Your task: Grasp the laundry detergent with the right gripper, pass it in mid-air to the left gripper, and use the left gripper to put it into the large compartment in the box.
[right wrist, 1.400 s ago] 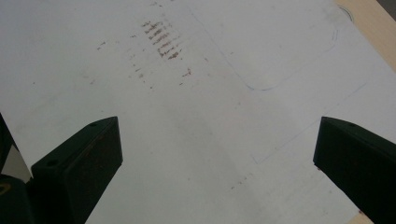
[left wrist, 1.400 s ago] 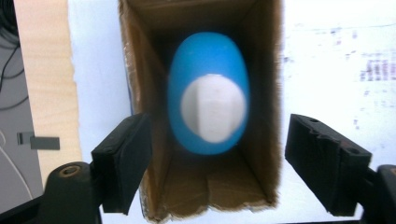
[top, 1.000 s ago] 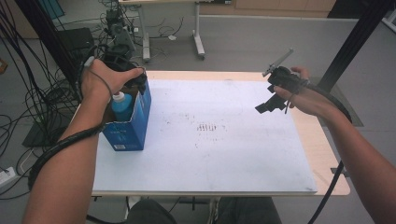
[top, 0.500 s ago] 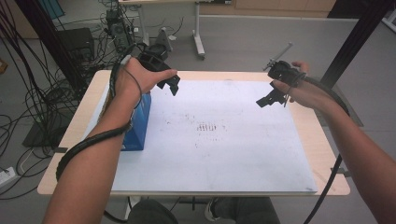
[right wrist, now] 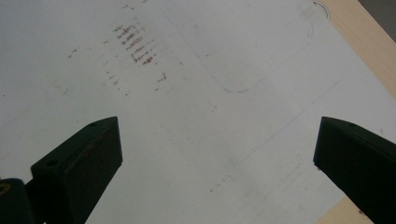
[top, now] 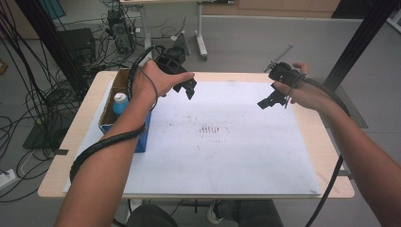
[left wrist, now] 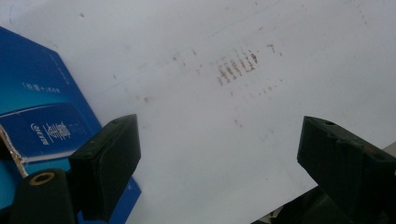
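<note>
High view first: light wood tabletop (top: 331, 142) with a big matte white sheet (top: 227, 156) laid over most of it, smudged in the middle with a patch of short reddish-brown streaks (top: 208, 128). At the left edge stands a blue cardboard box (top: 140, 137), top flaps open and raw brown inside, with a bottle (top: 120, 102) upright in it, rounded white cap over light blue plastic. The left gripper (top: 187, 88) is chunky black plastic, up over the sheet's far left corner, just beside the box and clear of it. The right gripper (top: 265, 101) hovers over the far right of the sheet, well apart from the box, with a thin metal rod sticking up behind it.

Left gripper view: two blocky black jaws spread wide, nothing between them; they've just been opening. The box's glossy blue side sits at the left with white print and a logo, too small to read. Streaks are ahead on the sheet.

Right gripper view: jaws also wide apart and empty, above the sheet. You can see a faint pencilled rounded outline (right wrist: 261, 56) and the bare wood at the corner.
</note>
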{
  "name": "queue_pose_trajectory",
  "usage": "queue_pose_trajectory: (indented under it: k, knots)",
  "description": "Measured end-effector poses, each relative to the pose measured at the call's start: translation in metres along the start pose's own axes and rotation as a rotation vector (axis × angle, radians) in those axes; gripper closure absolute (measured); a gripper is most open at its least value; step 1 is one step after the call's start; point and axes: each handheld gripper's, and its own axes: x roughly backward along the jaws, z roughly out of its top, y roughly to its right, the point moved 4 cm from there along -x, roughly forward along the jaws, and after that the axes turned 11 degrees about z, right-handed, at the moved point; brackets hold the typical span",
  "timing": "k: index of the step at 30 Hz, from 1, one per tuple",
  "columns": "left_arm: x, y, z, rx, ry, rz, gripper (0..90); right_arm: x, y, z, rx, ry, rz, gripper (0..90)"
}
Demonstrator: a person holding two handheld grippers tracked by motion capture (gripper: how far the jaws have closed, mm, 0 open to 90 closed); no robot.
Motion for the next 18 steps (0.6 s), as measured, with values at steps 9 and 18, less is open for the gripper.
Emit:
queue_pose_trajectory:
  k: [9, 18]
  knots:
    - [-0.0007, 0.0020, -0.0031, 0.003, -0.001, -0.008, 13.8, -0.0011, -0.0013, -0.0019, -0.008, -0.004, -0.002, 1.1]
    - [0.0005, 0.0027, -0.0085, 0.016, 0.005, -0.013, 13.8, -0.0016, -0.0056, -0.0013, 0.000, -0.002, -0.005, 0.9]
